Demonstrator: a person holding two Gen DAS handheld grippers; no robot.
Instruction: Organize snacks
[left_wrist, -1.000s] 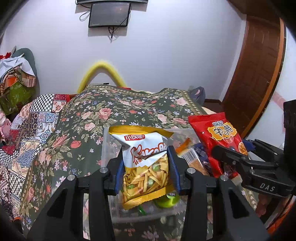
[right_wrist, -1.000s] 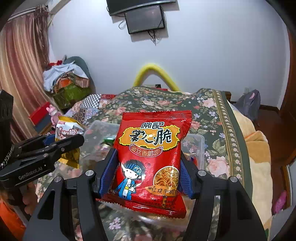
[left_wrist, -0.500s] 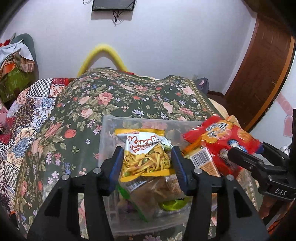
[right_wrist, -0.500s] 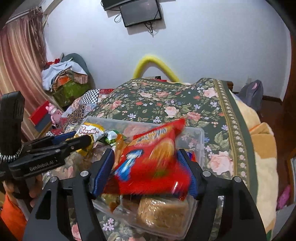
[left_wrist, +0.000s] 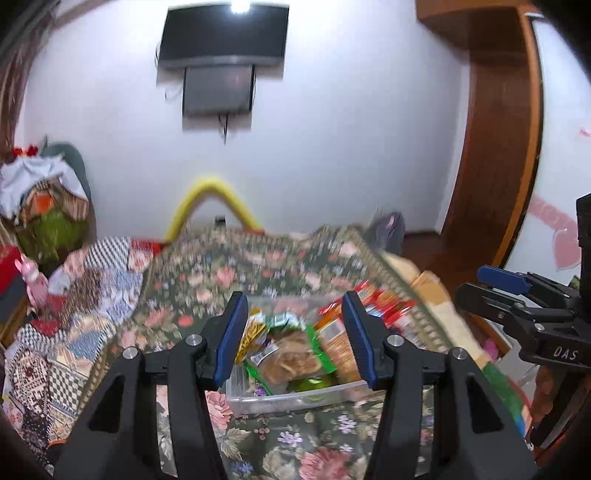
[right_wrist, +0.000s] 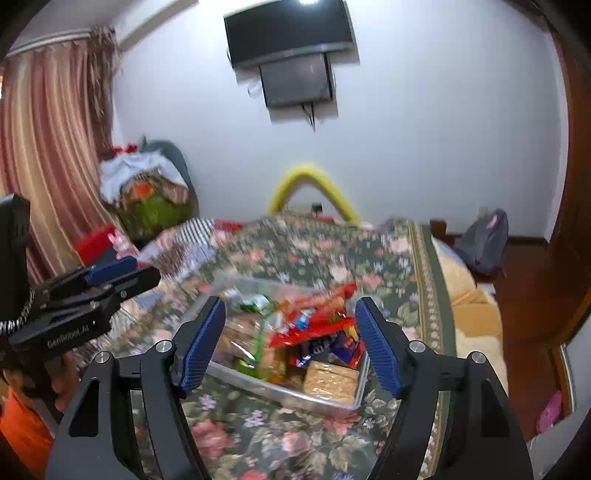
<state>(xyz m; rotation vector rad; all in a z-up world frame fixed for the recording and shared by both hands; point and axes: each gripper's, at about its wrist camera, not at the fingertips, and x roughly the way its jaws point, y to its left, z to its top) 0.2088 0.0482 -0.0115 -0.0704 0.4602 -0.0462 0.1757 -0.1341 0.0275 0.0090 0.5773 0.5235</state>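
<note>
A clear plastic bin (left_wrist: 291, 400) (right_wrist: 284, 395) sits on the floral bedspread, filled with snack packs. The red noodle pack (right_wrist: 317, 317) lies on top at the bin's right side. The yellow chip bag (left_wrist: 251, 334) rests at the bin's left end among other packs. My left gripper (left_wrist: 295, 339) is open and empty, raised above and behind the bin. My right gripper (right_wrist: 291, 343) is open and empty, also pulled back above the bin. Each gripper shows at the edge of the other's view.
The floral bedspread (right_wrist: 280, 443) covers the bed. A patchwork quilt (left_wrist: 74, 295) lies at the left. A yellow curved tube (left_wrist: 214, 203) stands at the bed's far end. A wooden door (left_wrist: 495, 147) is at the right. Piled clothes (right_wrist: 144, 192) sit far left.
Both grippers opened and let go of their packs, which now lie in the bin. Both grippers then rose and drew back from the bin.
</note>
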